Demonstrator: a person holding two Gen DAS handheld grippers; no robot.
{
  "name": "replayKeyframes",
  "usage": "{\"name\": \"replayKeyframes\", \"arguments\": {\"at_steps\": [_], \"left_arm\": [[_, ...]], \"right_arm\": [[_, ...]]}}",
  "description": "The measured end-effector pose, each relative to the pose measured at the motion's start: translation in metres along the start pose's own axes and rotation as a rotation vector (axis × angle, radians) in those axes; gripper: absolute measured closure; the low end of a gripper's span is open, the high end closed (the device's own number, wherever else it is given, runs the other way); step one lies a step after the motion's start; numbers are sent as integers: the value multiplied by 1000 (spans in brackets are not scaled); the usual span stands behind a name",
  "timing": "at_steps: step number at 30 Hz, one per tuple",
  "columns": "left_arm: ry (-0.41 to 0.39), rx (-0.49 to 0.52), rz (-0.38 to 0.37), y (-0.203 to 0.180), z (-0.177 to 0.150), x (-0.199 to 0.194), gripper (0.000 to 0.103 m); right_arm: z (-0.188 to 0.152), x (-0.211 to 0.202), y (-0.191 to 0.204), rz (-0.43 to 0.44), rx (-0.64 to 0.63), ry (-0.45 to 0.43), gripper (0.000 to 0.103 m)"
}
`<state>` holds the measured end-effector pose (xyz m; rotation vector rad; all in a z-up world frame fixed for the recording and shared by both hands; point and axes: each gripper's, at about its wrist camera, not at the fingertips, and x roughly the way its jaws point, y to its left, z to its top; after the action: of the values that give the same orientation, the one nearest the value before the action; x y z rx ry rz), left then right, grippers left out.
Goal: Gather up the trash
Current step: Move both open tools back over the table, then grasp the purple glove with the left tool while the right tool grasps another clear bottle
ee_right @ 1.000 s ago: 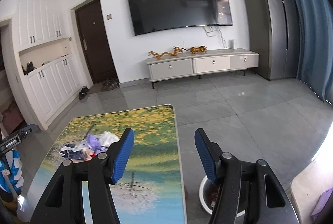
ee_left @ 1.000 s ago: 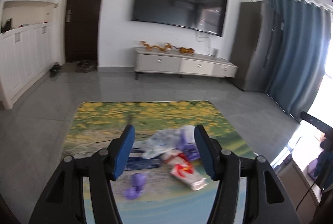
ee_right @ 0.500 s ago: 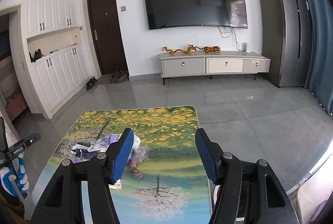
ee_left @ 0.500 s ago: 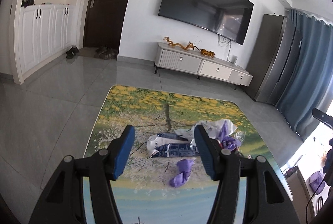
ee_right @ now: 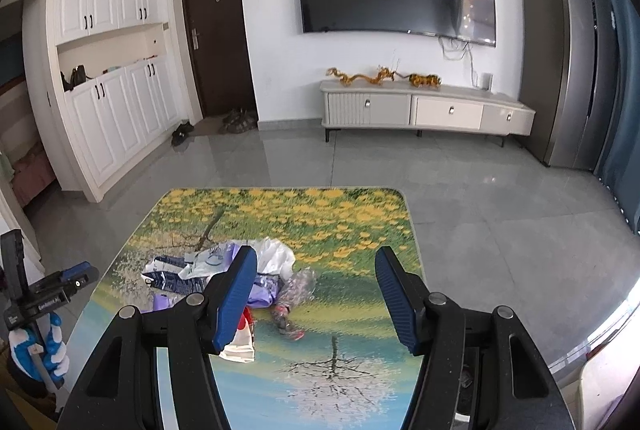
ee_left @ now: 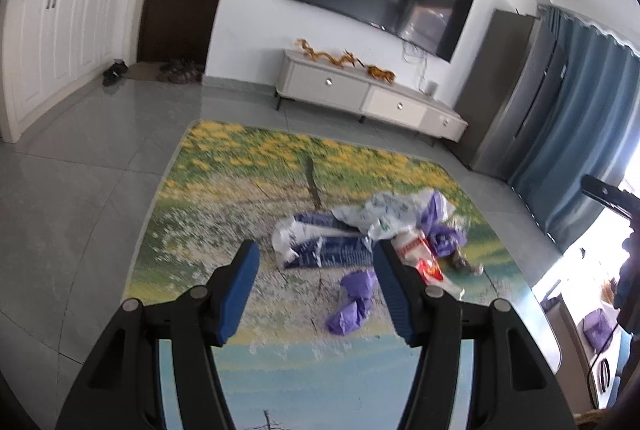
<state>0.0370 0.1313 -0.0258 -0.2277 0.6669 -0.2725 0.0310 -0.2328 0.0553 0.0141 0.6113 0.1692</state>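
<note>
Two tools, left tool (ee_left: 314,268) and right tool (ee_right: 316,274), both wide, empty, now nearer trash pile (ee_left: 372,230) on desk (ee_left: 240,182); nothing collected yet, purple wad (ee_left: 352,296) nearest.

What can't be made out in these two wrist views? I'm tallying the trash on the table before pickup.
- Trash pile, left wrist view: motion-blurred, pieces overlap, count unclear; the finger of the left gripper covers part of the red-and-white wrapper.
- Right wrist view: the right gripper hides the pile's near side.
- Wrapper print: unreadable in both.
</note>
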Motion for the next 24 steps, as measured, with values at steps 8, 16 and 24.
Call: {"name": "replayKeyframes", "arguments": {"at_steps": [8, 16, 24], "left_arm": [[71, 43, -32, -11, -13, 25, 46], [165, 77, -83, -27, -22, 57, 46], [243, 100, -64, -40, -29, 86, 47]], "right_arm": [[-11, 47, 6, 47, 3, 80, 44], [-41, 109, 11, 116, -1, 236, 44], [-68, 160, 27, 165, -53, 356, 52]]}}
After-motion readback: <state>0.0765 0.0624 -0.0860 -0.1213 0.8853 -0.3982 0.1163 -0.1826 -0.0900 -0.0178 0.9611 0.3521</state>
